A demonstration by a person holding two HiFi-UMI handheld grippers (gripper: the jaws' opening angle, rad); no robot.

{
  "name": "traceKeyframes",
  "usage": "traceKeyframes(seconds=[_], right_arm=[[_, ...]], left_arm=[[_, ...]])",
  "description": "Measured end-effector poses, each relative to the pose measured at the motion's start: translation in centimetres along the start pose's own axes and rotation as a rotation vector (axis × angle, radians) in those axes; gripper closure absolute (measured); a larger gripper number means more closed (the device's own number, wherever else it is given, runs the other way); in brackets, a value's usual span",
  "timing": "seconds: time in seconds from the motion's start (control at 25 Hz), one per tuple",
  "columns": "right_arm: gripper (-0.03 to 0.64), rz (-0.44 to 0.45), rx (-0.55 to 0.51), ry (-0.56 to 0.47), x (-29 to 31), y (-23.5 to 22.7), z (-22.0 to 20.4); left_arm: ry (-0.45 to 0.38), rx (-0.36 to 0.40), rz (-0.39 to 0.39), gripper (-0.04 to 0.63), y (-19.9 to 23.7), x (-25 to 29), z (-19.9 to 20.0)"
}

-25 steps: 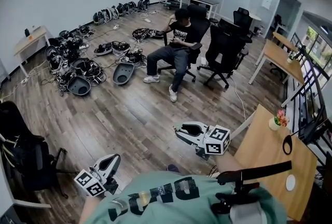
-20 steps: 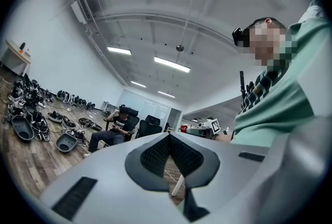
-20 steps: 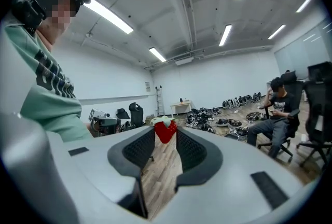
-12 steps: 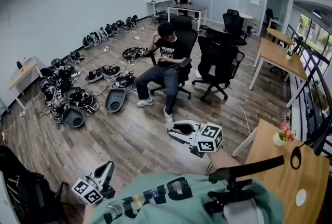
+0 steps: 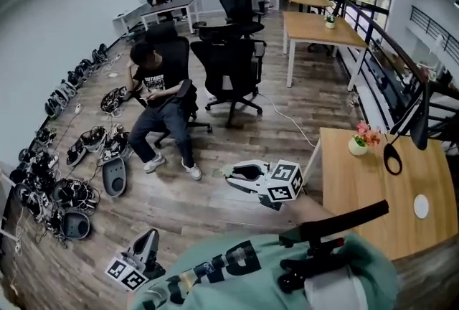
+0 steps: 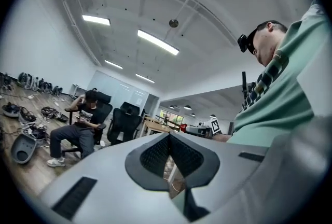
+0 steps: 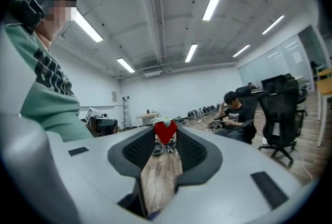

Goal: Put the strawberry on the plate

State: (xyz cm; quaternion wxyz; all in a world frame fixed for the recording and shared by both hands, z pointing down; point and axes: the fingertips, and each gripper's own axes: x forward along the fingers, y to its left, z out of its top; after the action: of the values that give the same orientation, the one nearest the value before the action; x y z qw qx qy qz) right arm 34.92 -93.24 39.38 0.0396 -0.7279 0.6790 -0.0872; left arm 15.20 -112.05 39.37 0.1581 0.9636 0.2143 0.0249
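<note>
Strawberry [image 7: 166, 130] is sitting pinched between the right gripper [image 7: 166, 139] jaw tips. Left gripper [image 6: 169, 137] is hanging near left, jaws closed together, empty.

The left gripper [image 6: 169, 137] tilts upward toward the ceiling, its jaws meeting at the tips with nothing between them. A seated person [image 6: 80, 125] and black chairs [image 6: 123, 123] are at left. A green shirt [image 6: 282, 98] fills the right.
</note>
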Motion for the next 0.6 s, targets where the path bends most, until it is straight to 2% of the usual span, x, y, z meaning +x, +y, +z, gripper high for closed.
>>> traceKeyframes(seconds=[0.16, 0.36, 0.48, 0.6], right_arm=[[0.483, -0.161, 0.013, -0.004, -1.7, -2.5, -0.6], [0.483, -0.386, -0.016, -0.059, -2.4, -4.0, 2.6], [0.483, -0.499, -0.022, -0.058, -1.8, -4.3, 3.3], [0.483, -0.611, 0.004, -0.069, -1.5, -4.5, 3.5]], left_arm=[[0.036, -0.009, -0.166, 0.591, 3.3, 4.9, 0.0], [0.075, -0.017, -0.371, 0.591, 8.3, 10.6, 2.8], [0.106, 0.000, -0.467, 0.591, 11.8, 12.8, 4.8], [0.120, -0.016, -0.547, 0.591, 14.9, 14.8, 6.0]])
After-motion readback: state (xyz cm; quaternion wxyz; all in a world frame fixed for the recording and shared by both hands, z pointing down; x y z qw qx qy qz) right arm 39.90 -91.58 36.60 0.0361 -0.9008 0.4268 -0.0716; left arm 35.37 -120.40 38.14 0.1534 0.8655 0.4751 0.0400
